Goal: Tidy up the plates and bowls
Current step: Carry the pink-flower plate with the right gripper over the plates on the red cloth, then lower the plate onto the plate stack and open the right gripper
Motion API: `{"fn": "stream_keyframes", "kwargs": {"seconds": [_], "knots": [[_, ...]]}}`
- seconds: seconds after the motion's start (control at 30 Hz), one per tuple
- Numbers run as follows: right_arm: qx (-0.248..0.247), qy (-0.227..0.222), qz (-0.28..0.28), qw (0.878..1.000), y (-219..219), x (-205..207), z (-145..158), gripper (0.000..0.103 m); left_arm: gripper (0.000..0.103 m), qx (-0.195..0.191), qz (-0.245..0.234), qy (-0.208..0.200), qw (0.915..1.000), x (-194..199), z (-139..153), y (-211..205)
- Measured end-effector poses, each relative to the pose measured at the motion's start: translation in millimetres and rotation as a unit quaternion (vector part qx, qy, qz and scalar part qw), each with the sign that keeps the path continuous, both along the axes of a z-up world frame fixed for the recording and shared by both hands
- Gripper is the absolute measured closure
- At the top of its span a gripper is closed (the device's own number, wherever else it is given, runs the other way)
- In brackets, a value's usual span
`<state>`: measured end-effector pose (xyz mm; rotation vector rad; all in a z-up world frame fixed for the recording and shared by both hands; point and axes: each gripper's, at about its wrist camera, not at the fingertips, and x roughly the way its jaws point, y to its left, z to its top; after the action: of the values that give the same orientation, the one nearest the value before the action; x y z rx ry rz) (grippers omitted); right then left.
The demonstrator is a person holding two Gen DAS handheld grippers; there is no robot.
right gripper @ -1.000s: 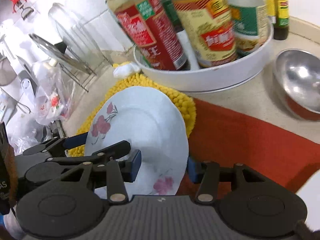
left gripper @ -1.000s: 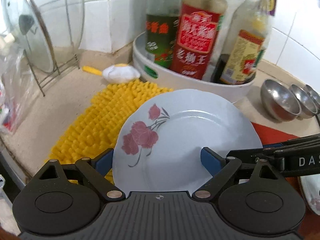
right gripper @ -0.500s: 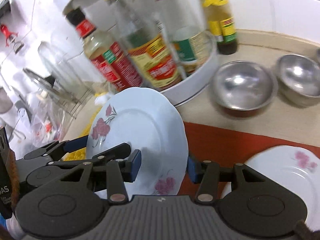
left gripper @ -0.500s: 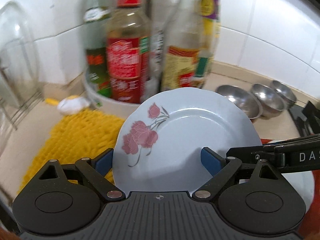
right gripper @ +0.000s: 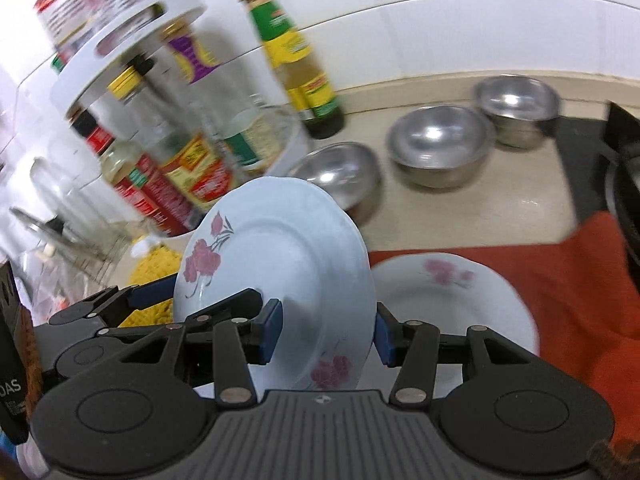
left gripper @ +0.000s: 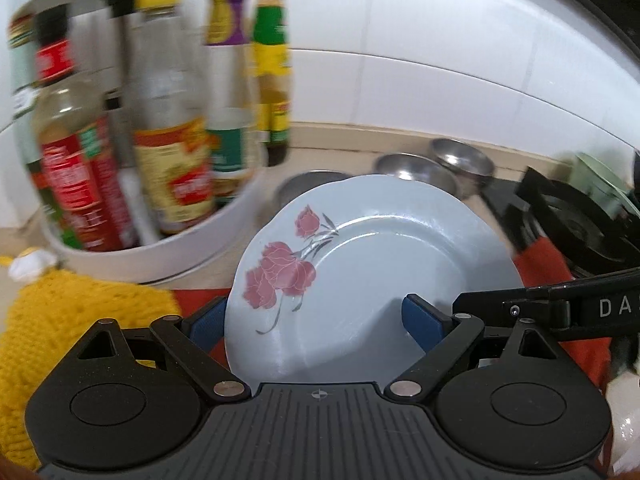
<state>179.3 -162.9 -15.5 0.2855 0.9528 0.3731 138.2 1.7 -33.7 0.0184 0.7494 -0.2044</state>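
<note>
The left gripper (left gripper: 316, 320) and the right gripper (right gripper: 328, 330) both grasp the same flowered plate (right gripper: 280, 272), each with its blue pads set on opposite parts of the rim, so the plate hangs tilted in the air above the desk (right gripper: 500, 208). It is stiff glazed ware, probably slick and easy to chip, so the rim is the right place to hold it; with two grips on it, any twist between them could lever it loose.

Just past it on the right a second flowered plate (right gripper: 452, 300) lies flat on the red mat (right gripper: 560, 280), the likely spot for stacking. Lowering calls for levelling first, so one edge does not strike the plate below.

Room is open over the mat. Behind stand three steel bowls (right gripper: 436, 144), with the nearest close to the held plate's far edge. To the left the bottle rack (left gripper: 152, 252) crowds in, and a stove burner (left gripper: 568, 224) bounds the right.
</note>
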Motion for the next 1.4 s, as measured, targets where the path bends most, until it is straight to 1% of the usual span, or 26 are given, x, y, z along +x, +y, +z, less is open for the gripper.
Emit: {"fn": "stream_keyframes", "kwargs": {"seconds": [0.17, 0.5, 0.8, 1.13, 1.27, 1.33, 1.4], "knots": [[-0.001, 0.007, -0.031, 1.0, -27.3, -8.8, -2.2, 0.058, 0.008, 0.001, -0.032, 0.006, 0.9995, 3.7, -4.7, -27.0], [0.004, 0.028, -0.063, 0.998, -59.7, -17.0, -13.9, 0.058, 0.008, 0.009, -0.065, 0.025, 0.9975, 7.7, -18.8, -58.6], [0.003, 0.046, -0.074, 0.996, -68.2, -15.3, -25.3, 0.058, 0.008, 0.012, -0.076, 0.042, 0.9961, 13.6, -29.5, -68.9], [-0.013, 0.06, -0.084, 0.995, -69.7, -9.6, -36.8, 0.058, 0.01, 0.014, -0.086, 0.065, 0.9941, 23.1, -44.5, -73.3], [-0.036, 0.054, -0.086, 0.994, -66.3, -6.9, -41.2, 0.058, 0.01, 0.014, -0.095, 0.076, 0.9925, 26.0, -51.2, -75.4], [-0.047, 0.044, -0.09, 0.994, -66.6, -5.7, -40.5, 0.057, 0.01, 0.013, -0.101, 0.07, 0.9923, 26.1, -51.2, -75.6], [-0.06, 0.038, -0.099, 0.993, -69.5, -3.5, -39.0, 0.056, 0.008, 0.012, -0.102, 0.061, 0.9929, 26.4, -47.4, -74.5]]}}
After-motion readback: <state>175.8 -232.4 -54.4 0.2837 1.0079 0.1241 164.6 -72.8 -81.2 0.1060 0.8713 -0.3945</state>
